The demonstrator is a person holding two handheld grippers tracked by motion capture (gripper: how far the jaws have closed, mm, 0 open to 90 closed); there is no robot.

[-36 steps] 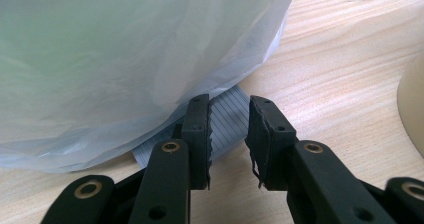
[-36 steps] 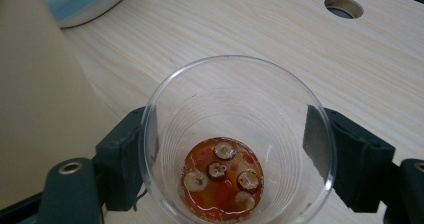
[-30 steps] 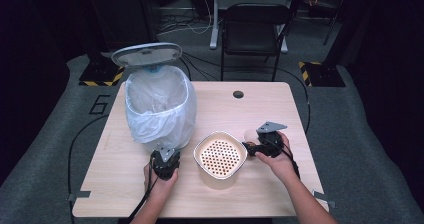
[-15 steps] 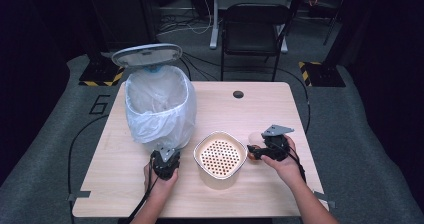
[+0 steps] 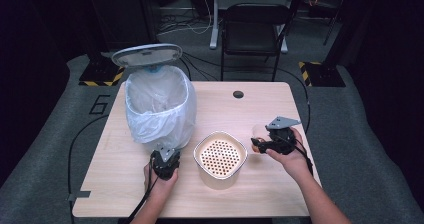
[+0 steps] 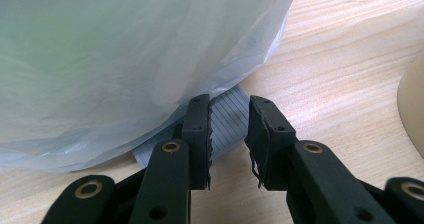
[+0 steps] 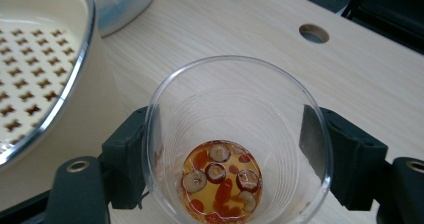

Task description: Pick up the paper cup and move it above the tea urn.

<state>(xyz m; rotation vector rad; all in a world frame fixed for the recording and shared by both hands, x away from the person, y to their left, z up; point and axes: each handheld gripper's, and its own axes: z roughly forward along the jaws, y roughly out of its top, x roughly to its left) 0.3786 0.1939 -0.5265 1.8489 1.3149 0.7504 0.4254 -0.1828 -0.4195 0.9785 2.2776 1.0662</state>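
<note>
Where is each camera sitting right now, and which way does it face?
High view: above the person's side, facing forward and down on the table; both forearms, the left tongs and the right tongs show.
Left gripper view: rides the left tongs, facing the bagged bin low over the table; its black jaws show.
Right gripper view: rides the right tongs, looking down into the clear cup it grips.
Shared: the strainer bowl also shows in the high view.
</note>
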